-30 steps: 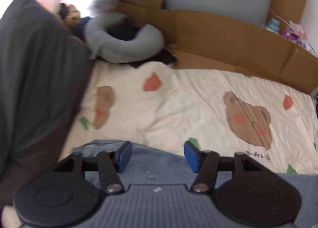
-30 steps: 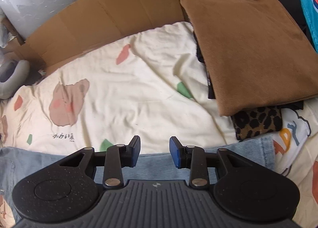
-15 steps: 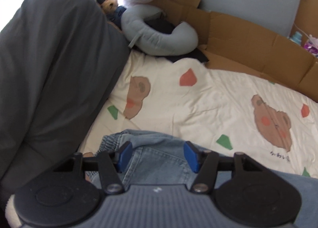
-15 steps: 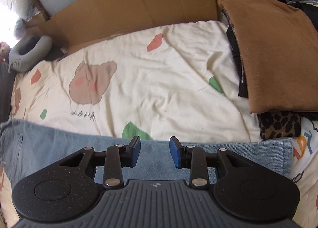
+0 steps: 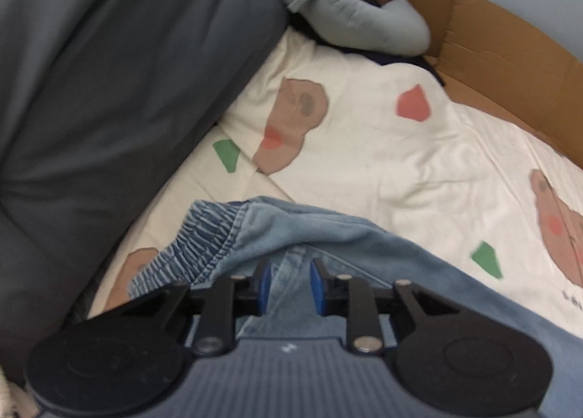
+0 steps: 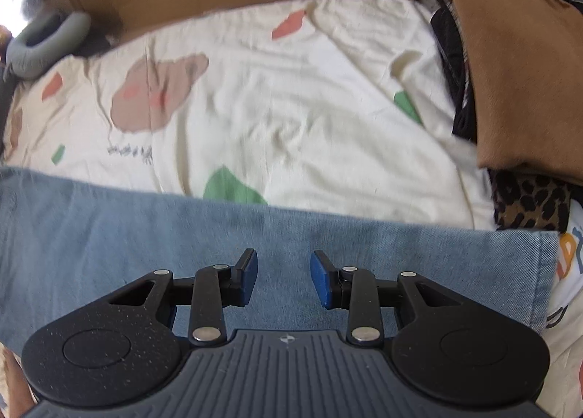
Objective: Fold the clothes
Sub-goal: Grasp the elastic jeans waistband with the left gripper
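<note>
Your left gripper (image 5: 288,285) has just been closing its jaws, and a raised fold of the denim trousers (image 5: 328,235) now stands between the blue pads, right by the gathered elastic waistband (image 5: 204,239); the gap is narrow, but you cannot tell from this view whether the pads already bite the cloth or only flank it. Your right gripper (image 6: 283,277) hangs over the flat leg of the trousers (image 6: 218,235) with its jaws spread and nothing between them, the cloth lying smooth below. Outward from there, the trousers lie across the near edge of the bed, their long axis running left to right: waistband at the left by the dark grey bedding (image 5: 109,71), hem (image 6: 546,272) at the right, just beside the leopard-print cloth (image 6: 528,199) under the brown folded garment (image 6: 521,64). The bear-print sheet (image 6: 291,90) stretches bare beyond the far edge. So your left hand owns the waist end, your right is nearer the hem, and a lengthwise fold likely means bringing one end toward the other.
</note>
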{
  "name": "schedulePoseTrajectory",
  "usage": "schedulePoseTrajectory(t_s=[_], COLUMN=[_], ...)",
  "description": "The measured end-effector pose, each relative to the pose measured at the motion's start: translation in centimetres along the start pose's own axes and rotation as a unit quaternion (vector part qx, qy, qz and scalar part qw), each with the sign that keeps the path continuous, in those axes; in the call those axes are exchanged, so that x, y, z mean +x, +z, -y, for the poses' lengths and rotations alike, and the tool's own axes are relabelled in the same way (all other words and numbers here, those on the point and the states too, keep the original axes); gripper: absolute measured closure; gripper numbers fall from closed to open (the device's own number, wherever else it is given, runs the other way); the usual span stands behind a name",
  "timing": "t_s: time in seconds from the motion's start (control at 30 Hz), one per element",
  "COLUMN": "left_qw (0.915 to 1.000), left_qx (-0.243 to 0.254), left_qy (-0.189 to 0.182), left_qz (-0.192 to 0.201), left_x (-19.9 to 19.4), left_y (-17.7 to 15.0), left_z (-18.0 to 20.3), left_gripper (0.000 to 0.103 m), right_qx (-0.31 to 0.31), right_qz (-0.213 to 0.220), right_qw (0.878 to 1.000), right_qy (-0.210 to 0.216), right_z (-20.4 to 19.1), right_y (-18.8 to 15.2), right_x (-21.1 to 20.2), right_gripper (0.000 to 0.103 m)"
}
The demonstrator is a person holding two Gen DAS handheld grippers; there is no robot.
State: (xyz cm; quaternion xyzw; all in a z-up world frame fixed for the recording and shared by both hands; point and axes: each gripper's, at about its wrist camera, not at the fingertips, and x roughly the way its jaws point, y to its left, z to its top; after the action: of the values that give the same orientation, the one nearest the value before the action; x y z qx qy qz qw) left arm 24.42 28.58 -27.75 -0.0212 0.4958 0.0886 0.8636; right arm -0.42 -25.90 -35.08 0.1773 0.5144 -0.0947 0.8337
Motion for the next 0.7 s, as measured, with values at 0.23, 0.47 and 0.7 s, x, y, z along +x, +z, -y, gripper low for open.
schedulePoseTrajectory(t_s=[0.23, 0.47, 0.7], left_qw=[0.9996, 0.9991, 0.9987], left_qx=[-0.015, -0.036, -0.048], left_qy=[0.014, 0.015, 0.018], left_qz=[0.02, 0.015, 0.006], left_x=[3.7, 7.2, 10.2], left_y=[0.3, 0.8, 2.2], left_z=[-1.2, -1.8, -2.8], left_gripper=[0.078, 0.08, 0.096], right_qx=[-0.02, -0.046, -0.052], right_qz=[-0.014, -0.015, -0.019], right_qw=[1.0, 0.999, 0.998], right_qy=[-0.004, 0.007, 0.003], right_z=[-0.6, -2.0, -2.6], right_y=[-0.4, -0.1, 0.1], right_x=[0.7, 1.1, 1.7], right_gripper=[0.064, 0.064, 0.064])
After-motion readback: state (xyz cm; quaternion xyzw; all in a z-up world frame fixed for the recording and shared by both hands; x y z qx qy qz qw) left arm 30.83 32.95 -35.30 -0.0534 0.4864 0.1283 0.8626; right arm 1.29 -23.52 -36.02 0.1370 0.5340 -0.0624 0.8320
